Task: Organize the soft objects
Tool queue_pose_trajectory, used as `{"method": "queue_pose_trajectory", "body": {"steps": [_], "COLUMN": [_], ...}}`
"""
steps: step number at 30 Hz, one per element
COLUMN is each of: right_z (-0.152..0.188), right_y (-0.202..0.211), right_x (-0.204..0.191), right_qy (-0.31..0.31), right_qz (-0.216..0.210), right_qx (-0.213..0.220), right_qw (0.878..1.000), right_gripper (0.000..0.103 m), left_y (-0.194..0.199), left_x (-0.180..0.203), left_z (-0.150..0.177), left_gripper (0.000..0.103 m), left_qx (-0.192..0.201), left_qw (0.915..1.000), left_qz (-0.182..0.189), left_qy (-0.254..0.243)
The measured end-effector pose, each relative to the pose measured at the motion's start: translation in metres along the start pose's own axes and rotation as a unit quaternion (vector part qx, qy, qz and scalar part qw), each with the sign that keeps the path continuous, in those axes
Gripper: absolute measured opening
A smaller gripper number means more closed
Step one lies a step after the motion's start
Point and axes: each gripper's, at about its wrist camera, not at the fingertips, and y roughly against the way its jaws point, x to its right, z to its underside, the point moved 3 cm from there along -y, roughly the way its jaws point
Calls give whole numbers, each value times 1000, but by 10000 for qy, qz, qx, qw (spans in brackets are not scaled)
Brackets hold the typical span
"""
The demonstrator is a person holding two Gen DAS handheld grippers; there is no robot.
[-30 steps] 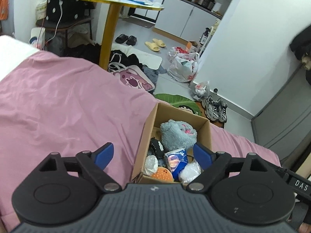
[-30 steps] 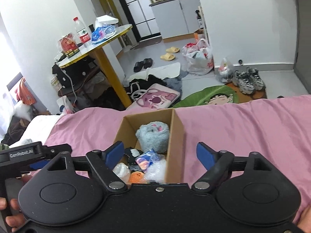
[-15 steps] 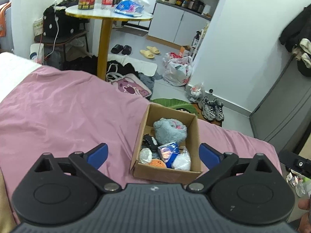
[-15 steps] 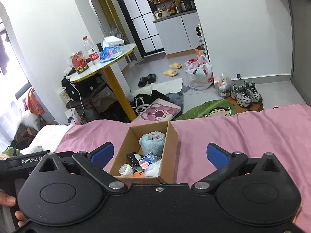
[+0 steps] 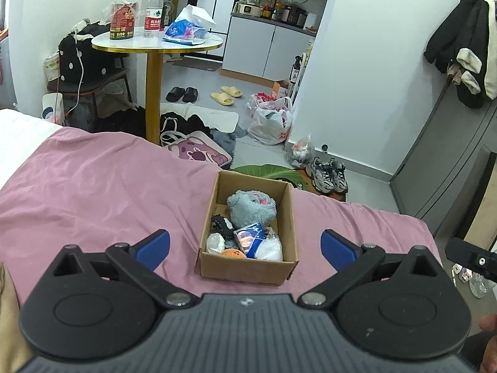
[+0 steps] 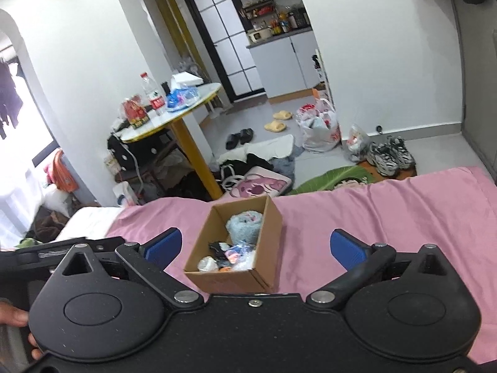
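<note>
A cardboard box point(image 5: 245, 269) point(image 6: 267, 217) sits on the pink bedspread point(image 5: 93, 192) point(image 6: 388, 205), near the bed's far edge. Inside it lie a grey-blue plush toy point(image 5: 251, 208) point(image 6: 245, 225), a blue packet point(image 5: 250, 237), a white fluffy ball point(image 5: 269, 250), an orange ball point(image 5: 233, 253) and a black item point(image 5: 221, 224). My left gripper point(image 5: 245, 247) hangs open above the bed, short of the box, with nothing between its blue pads. My right gripper point(image 6: 254, 247) is open too, held back from the box and empty.
Beyond the bed stands a round yellow-legged table point(image 5: 155, 43) with a water bottle and packets. Bags, slippers, sneakers point(image 5: 329, 175) and clothes litter the floor. The other gripper's black body point(image 5: 472, 259) shows at the right edge, and a hand point(image 6: 15, 314) at the left.
Both grippers have pulled back and upward from the box, which now looks smaller and farther off. Both sets of fingers have spread wider apart.
</note>
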Motion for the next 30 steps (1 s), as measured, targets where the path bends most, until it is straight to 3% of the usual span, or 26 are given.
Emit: {"method": "queue_pose_trajectory", "body": {"steps": [11,30], "right_z": [2,14], "right_y": [15,26], "right_x": [-2,-15], "right_qy": [4,406], "right_qz": [38,32], "right_qx": [87,-230], "right_qw": [10000,9989], "right_gripper": [103,103], "left_y": [24,32], "left_x": [5,13], "left_z": [-4,18], "left_gripper": [102,102], "left_qx": [270,7], "left_qw": [9996,9989], "left_qz": [32,-128], "left_qy": [-73,-454]}}
